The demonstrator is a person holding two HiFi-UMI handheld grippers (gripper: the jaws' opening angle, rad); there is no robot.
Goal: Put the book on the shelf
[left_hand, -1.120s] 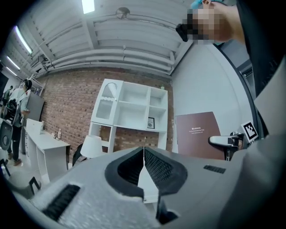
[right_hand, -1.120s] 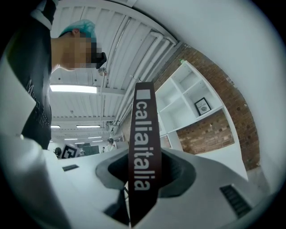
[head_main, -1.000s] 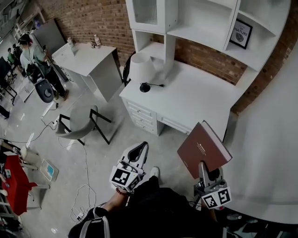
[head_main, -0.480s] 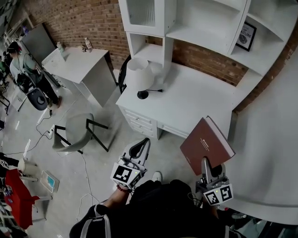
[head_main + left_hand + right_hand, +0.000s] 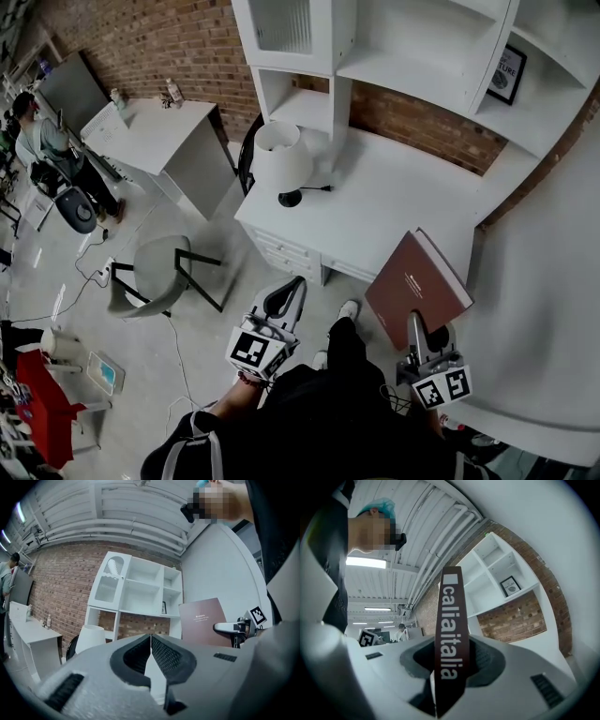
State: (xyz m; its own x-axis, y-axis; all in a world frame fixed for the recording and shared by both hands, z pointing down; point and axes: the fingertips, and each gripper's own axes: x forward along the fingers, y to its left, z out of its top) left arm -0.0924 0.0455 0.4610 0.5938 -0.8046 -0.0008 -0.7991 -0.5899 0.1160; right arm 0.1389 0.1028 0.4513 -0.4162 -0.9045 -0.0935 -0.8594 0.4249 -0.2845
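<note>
Where right hand-held gripper (image 5: pixel 416 326) clamps, book (image 5: pixel 412 281) juts upward.

My head camera looks steeply down from above on the desk (image 5: pixel 394 197), with the left gripper (image 5: pixel 284 298) and right gripper (image 5: pixel 420 330) low in frame. My left gripper camera sits close behind its fingers (image 5: pixel 169 656) and faces past them to the shelf unit (image 5: pixel 140 590). My right gripper camera tilts up beyond its fingers (image 5: pixel 485 663) toward the ceiling (image 5: pixel 417 536). All three views share the shelf unit and the book (image 5: pixel 412 286).

Maroon hardback book (image 5: pixel 417 289), tilted, aloft below the white shelf (image 5: pixel 409 67)
</note>
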